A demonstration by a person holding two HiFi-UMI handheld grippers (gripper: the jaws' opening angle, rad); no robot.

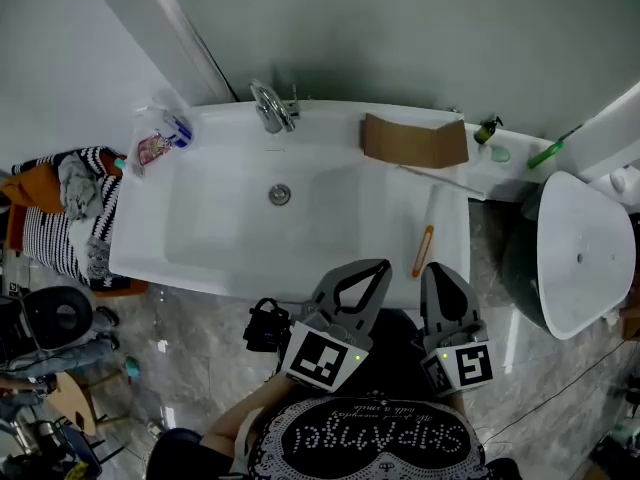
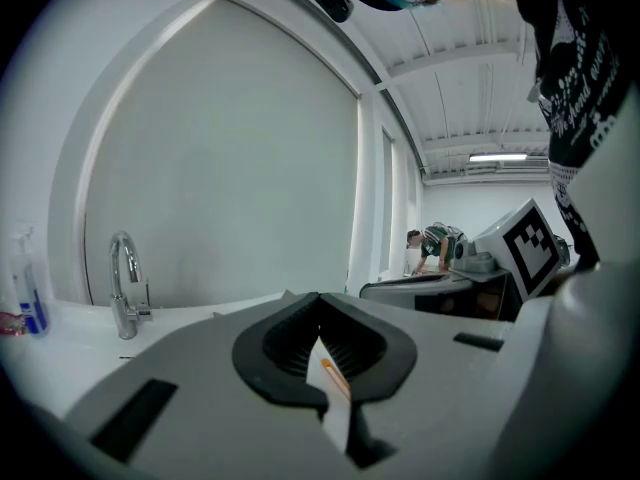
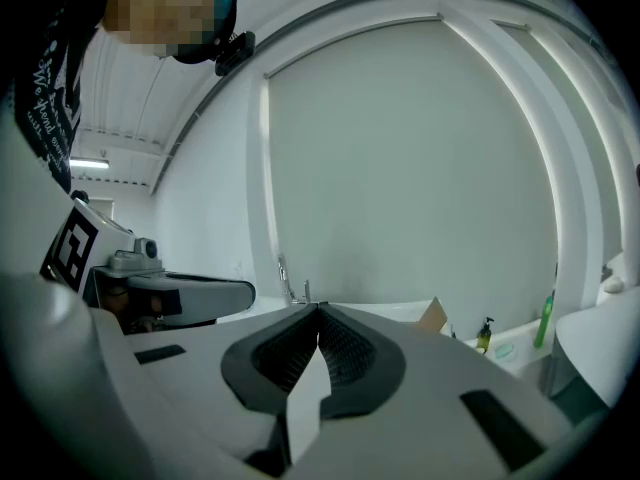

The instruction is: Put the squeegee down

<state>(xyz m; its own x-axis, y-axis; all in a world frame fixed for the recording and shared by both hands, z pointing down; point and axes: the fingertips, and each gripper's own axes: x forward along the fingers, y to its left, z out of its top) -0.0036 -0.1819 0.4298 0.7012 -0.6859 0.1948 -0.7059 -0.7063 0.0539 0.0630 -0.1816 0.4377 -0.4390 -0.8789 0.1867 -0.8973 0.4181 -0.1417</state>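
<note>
While one squeegee [image 1: 424,250] lies on one bathtub [image 1: 330,116], left claw [image 1: 379,265], right claw [image 1: 432,267] closed

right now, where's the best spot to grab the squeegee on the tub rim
Probably the squeegee's orange grip, approached from the near side with the right tool: the handle lies flat, pointing at you, blade crosswise at the far end.

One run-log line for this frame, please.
orange-handled squeegee: lying on white bathtub rim, free of both grippers | left gripper: shut, empty | right gripper: shut, empty | task: squeegee down
</note>
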